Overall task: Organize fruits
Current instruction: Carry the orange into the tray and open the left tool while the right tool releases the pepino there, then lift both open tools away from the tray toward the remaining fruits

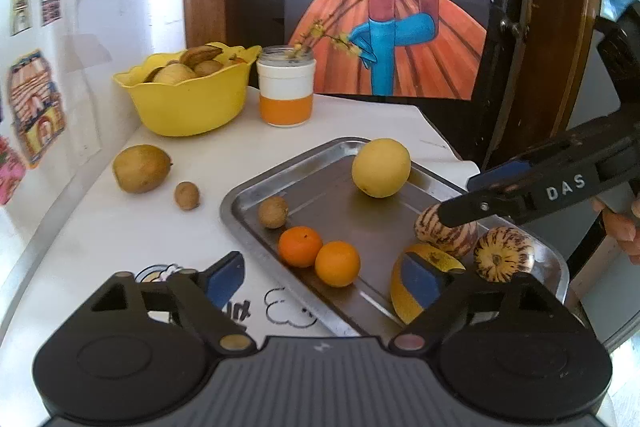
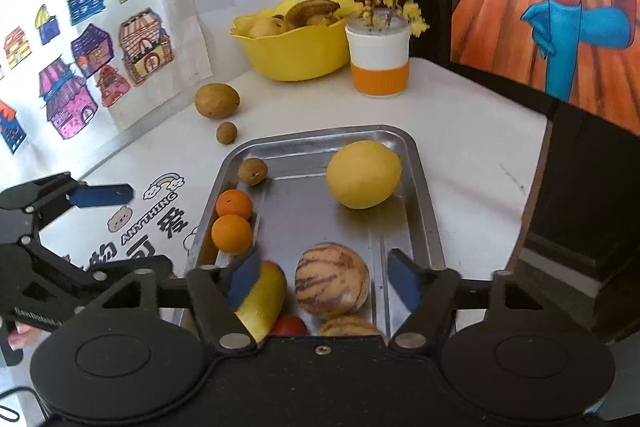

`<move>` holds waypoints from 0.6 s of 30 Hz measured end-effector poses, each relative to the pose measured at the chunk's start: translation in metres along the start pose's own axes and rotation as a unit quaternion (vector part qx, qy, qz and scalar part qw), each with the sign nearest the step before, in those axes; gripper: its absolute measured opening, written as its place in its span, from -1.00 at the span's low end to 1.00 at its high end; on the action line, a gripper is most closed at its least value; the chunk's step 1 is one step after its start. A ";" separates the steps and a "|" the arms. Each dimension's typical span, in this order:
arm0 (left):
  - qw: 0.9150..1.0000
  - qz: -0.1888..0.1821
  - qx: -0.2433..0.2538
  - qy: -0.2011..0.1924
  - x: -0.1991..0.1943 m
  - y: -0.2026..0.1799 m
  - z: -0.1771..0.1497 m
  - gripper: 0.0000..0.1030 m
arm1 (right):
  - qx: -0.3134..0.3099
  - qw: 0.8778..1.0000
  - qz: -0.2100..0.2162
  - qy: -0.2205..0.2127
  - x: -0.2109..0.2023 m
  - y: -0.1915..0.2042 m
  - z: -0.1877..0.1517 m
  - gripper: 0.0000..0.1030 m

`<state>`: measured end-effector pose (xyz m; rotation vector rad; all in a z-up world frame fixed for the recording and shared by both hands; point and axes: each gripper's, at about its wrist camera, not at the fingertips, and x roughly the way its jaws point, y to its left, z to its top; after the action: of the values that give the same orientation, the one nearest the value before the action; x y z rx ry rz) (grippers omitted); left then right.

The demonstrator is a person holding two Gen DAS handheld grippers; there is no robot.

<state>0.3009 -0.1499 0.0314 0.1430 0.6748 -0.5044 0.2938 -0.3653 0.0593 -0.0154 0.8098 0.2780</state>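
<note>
**Over the steel tray, fingers spread around a striped melon**

Over the near end of the steel tray [image 2: 424, 211]: right gripper [image 2: 324, 279] spread wide, grasping nothing, straddling a striped melon [image 2: 332, 279]. Second striped melon [image 2: 352, 327] just below, a yellow wedge [image 2: 264, 301] touching the left pad. Farther up the tray: two oranges [image 2: 232, 223] side by side, a small brown nut-like fruit [image 2: 253, 171], a large yellow fruit [image 2: 363, 174]. Off the tray on the desk [image 2: 460, 115]: a brown fruit [image 2: 217, 100] and a small one [image 2: 226, 133] (likely yet to be sorted), near the yellow bowl [image 2: 296, 55]. Left gripper [image 1: 320, 275] likewise spread, empty, low over the tray's near edge.

Step in hand, by appearance: reaching for the striped melon. Next move calls for lowering, centring, then closing gently without nudging neighbours.
</note>
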 end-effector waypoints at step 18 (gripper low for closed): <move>0.999 0.012 -0.039 0.017 -0.077 0.015 -0.051 0.99 | -0.090 0.994 -0.028 0.051 -0.070 0.081 -0.061 0.99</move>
<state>0.2287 -0.0918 0.0400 0.0864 0.7239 -0.4536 0.1842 -0.3111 0.0749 -0.2230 0.8818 0.2980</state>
